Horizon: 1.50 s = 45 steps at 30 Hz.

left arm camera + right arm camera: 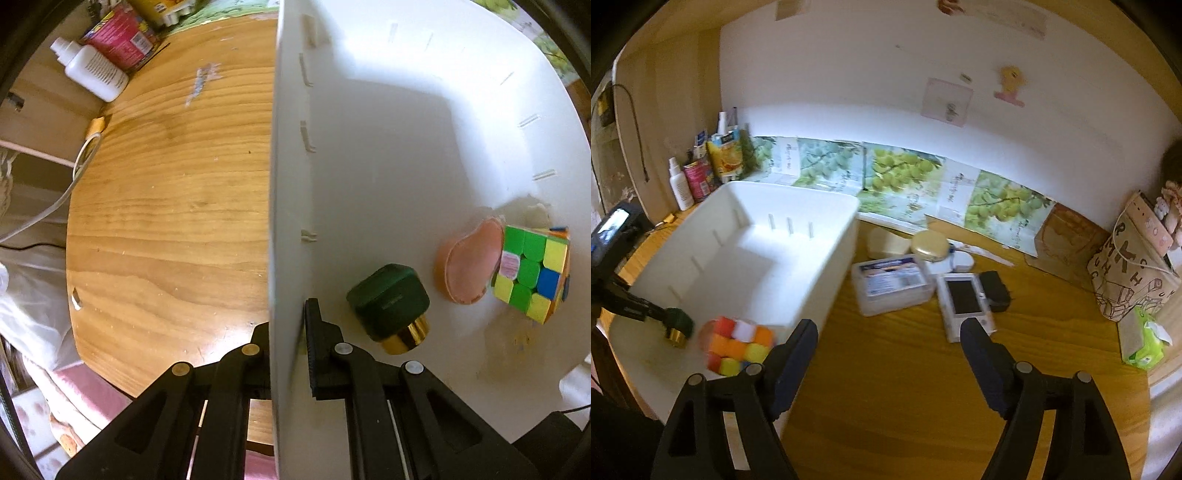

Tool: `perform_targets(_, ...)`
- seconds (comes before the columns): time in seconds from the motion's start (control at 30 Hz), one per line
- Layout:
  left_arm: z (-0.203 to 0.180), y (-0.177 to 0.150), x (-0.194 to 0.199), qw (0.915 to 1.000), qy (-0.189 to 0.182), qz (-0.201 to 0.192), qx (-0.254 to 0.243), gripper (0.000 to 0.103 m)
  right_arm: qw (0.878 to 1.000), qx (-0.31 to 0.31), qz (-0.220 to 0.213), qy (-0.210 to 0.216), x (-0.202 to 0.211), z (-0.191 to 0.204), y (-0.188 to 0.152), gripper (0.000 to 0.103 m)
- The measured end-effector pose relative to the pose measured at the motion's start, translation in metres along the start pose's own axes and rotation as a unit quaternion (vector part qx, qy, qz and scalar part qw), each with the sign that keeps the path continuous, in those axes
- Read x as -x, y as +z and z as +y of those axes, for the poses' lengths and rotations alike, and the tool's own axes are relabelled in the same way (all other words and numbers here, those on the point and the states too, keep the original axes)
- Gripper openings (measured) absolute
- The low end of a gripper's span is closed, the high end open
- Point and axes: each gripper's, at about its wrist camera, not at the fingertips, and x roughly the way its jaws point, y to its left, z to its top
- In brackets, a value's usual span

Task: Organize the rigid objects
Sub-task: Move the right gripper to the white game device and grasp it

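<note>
I find my left gripper (291, 332) clamped on the white bin (284, 184) wall, cube (738, 345) binned, right gripper (888, 343) open and empty, several table items (892, 282) outstanding.

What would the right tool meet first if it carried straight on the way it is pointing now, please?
Probably the bare wooden tabletop just short of the white handheld device; the right tool is open with nothing between its fingers, though depth is hard to judge.

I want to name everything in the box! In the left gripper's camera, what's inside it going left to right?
Green box with a gold end → pink bean-shaped case → colourful puzzle cube.
</note>
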Motion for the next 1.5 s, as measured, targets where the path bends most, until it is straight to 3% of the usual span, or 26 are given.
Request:
perform_targets(0.33,-0.006,-0.001,0.001,0.998,0.03,0.006,0.056,0.015,1.0,0.002,0.017,-0.002,-0.049,-0.06,-0.001,0.081)
perform_targets(0.6,-0.005,0.007,-0.003,0.9961,0.047,0.013,0.074,0.018,0.999,-0.018,0.04,0.003,-0.095,-0.085,-0.008,0.084)
perform_targets(0.87,-0.014,0.01,-0.003,0.9946,0.054,0.02,0.086,0.02,0.998,-0.021,0.061,0.008,-0.128,-0.087,-0.013,0.084)
perform_targets(1.5,-0.007,0.013,-0.007,0.993,0.063,0.031,0.095,0.022,0.997,-0.03,0.069,0.015,-0.162,-0.082,-0.007,0.082)
